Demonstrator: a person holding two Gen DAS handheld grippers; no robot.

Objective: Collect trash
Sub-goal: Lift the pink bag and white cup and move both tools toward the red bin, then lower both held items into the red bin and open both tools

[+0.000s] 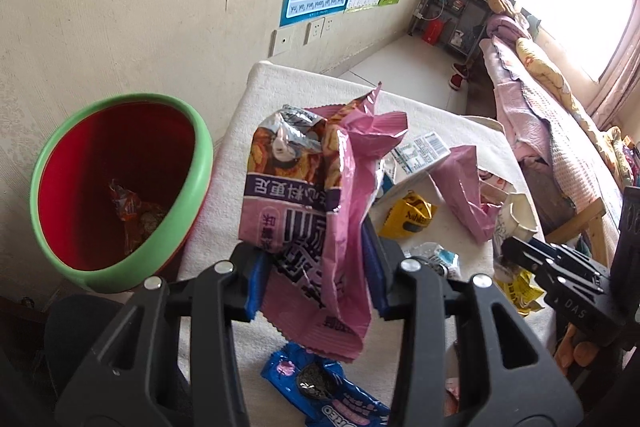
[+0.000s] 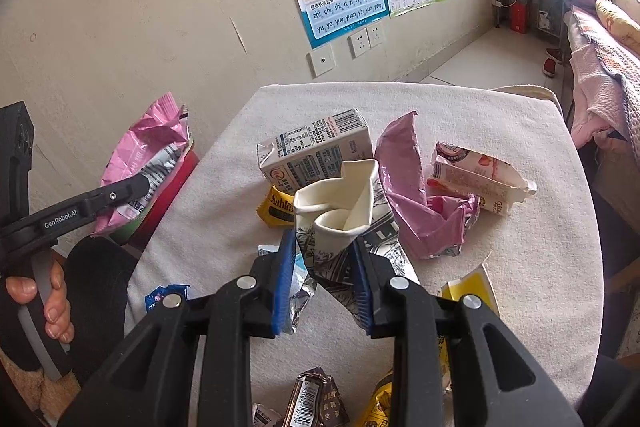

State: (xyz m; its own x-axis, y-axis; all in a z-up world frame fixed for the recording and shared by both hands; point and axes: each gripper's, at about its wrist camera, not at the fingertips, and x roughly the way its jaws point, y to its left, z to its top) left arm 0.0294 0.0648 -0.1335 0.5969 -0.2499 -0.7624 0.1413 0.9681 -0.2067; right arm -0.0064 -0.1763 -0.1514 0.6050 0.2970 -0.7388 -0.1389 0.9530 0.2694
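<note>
My left tongs [image 1: 316, 267] pinch the big pink snack bag [image 1: 304, 195] near its lower end, the blue pads pressing it from both sides, and it hangs clear above the counter [image 1: 248, 131]. Its long axis stands almost upright, a little tilted; the torn open mouth points up and away from me, the sealed zigzag edge points down to the Oreo wrapper [image 1: 320, 387] under it. My right tongs [image 2: 324, 279] are pressed on the crushed paper cup [image 2: 336, 203], which stands on the counter with its folded mouth upward; I think it is not lifted yet, but its base is hidden behind the pads.

The step in hand is carrying the bag to the bin. The red bin with green rim [image 1: 120, 259] is beside the counter at my left, with some wrappers already at its bottom. Next I must swing the bag sideways until it is over the rim, then spread the tongs. The bag is wide and light, so it may catch on the rim.
</note>
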